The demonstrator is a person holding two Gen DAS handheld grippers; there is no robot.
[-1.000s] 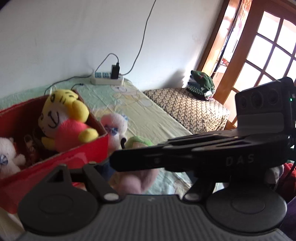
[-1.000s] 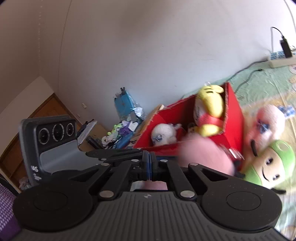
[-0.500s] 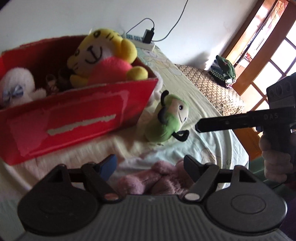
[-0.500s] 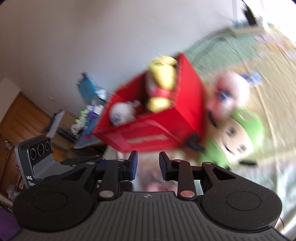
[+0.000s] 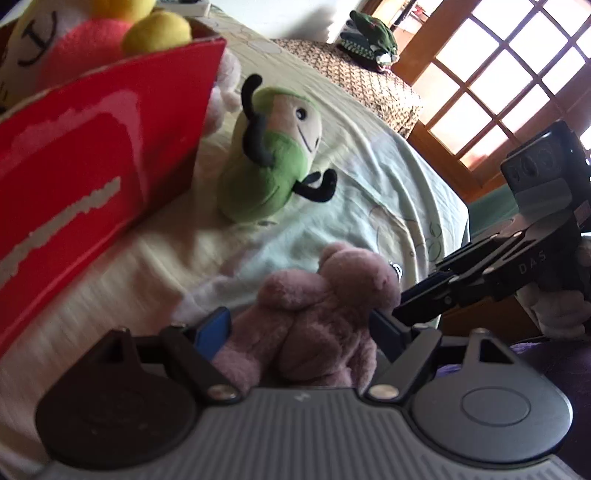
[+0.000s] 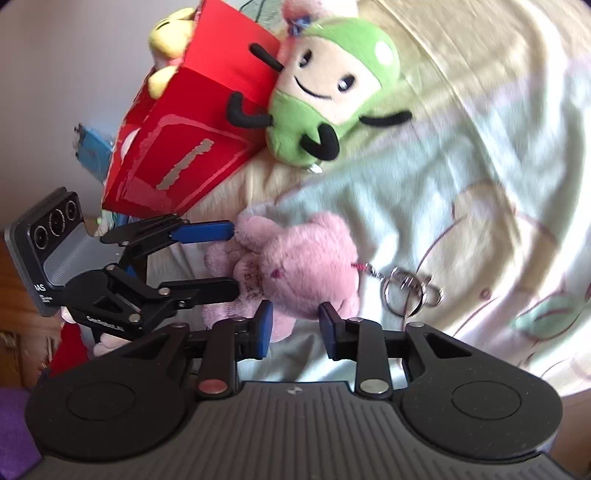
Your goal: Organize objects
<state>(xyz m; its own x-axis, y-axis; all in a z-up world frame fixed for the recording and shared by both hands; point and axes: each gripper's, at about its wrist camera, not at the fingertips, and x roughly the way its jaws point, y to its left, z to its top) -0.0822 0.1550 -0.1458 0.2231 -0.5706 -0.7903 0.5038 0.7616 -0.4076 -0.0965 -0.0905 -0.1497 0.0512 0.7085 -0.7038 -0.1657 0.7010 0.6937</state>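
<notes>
My left gripper (image 5: 299, 325) and right gripper (image 6: 295, 325) have both just been opening and now stand released around the pink plush (image 6: 295, 266). It lies on the bed (image 6: 461, 147), near the red box (image 6: 192, 155) and green plush (image 6: 332, 88).

Home bedroom: bed w/ printed sheet (image 5: 388, 192), plush toys (image 5: 273, 155), wooden paned door (image 5: 491, 85).

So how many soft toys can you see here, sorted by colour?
Yellow: 1, the yellow toy in the red box.
Green: 1, the green toy beside the box.
Pink: 2, the mauve bear on the sheet and a pale pink toy behind the green one.
Total: 4 in view.
</notes>
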